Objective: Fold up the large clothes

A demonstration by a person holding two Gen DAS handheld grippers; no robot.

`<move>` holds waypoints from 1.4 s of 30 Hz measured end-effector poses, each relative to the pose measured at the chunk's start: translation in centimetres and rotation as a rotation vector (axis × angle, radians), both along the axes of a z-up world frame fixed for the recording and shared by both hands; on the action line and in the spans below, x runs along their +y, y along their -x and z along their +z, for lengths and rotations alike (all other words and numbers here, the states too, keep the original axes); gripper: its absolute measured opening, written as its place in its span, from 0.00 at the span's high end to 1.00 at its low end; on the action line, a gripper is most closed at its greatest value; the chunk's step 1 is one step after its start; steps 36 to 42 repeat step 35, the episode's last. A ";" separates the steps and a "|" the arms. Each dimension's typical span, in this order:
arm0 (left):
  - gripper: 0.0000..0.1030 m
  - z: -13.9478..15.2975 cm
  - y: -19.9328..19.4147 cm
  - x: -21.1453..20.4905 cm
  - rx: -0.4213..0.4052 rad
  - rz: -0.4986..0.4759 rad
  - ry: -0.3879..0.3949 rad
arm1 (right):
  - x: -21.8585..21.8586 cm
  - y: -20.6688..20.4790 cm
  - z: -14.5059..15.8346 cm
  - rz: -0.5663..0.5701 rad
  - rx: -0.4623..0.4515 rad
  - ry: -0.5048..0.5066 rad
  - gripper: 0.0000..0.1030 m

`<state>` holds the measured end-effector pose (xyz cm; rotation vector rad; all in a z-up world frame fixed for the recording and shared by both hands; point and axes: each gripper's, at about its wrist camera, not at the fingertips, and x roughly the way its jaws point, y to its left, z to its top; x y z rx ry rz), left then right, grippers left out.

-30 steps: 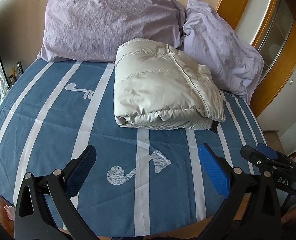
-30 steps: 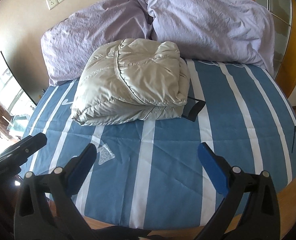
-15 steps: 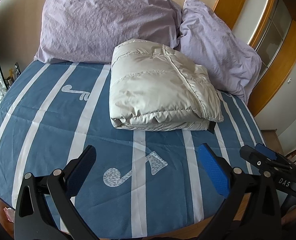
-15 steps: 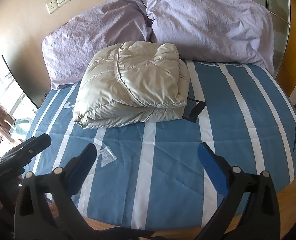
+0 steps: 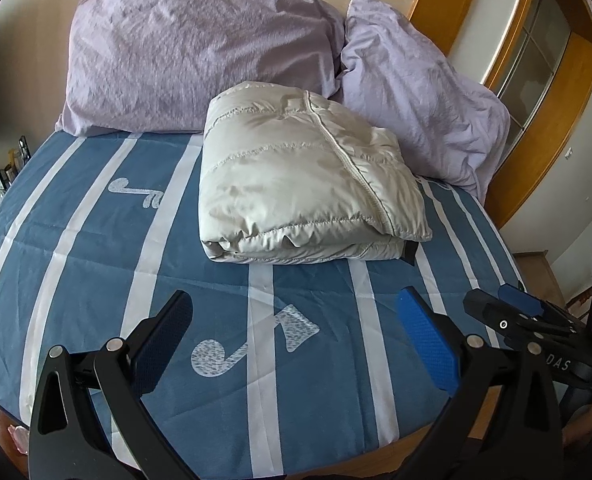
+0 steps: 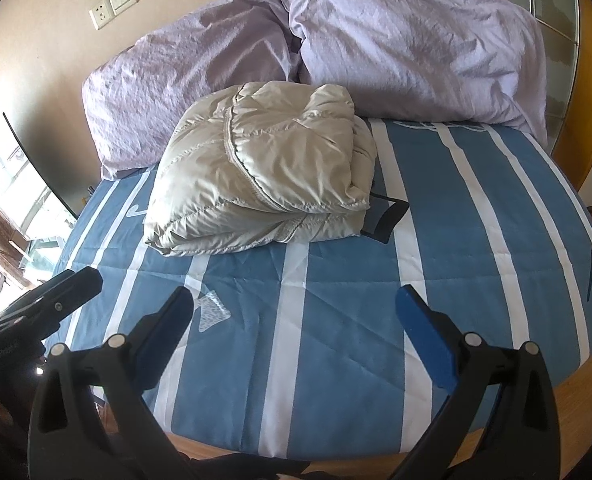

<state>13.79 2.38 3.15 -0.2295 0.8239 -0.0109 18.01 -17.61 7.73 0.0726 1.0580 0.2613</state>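
Folded jacket [image 5: 304, 176] on bedspread [image 5: 76, 240], both grippers empty

A bed with a blue, white-striped cover [image 5: 96, 264] carries a folded beige quilted puffer jacket [image 5: 296, 184] and two lilac pillows [image 5: 192, 60].

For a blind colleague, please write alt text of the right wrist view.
A folded beige puffer jacket lies on a blue, white-striped bedspread, in front of two lilac pillows. The open right gripper hovers empty near the bed's foot.
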 end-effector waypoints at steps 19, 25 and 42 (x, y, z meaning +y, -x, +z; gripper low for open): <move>0.01 -0.2 -0.3 0.3 0.019 0.028 -0.015 | 0.3 -0.3 -0.4 0.013 0.007 -0.009 0.02; 0.01 -0.2 -0.5 0.5 0.017 0.036 -0.015 | 0.5 -0.6 -0.6 0.017 0.013 -0.011 0.02; 0.01 -0.3 -0.9 0.7 0.026 0.038 -0.018 | 0.8 -1.0 -0.9 0.019 0.021 -0.011 0.02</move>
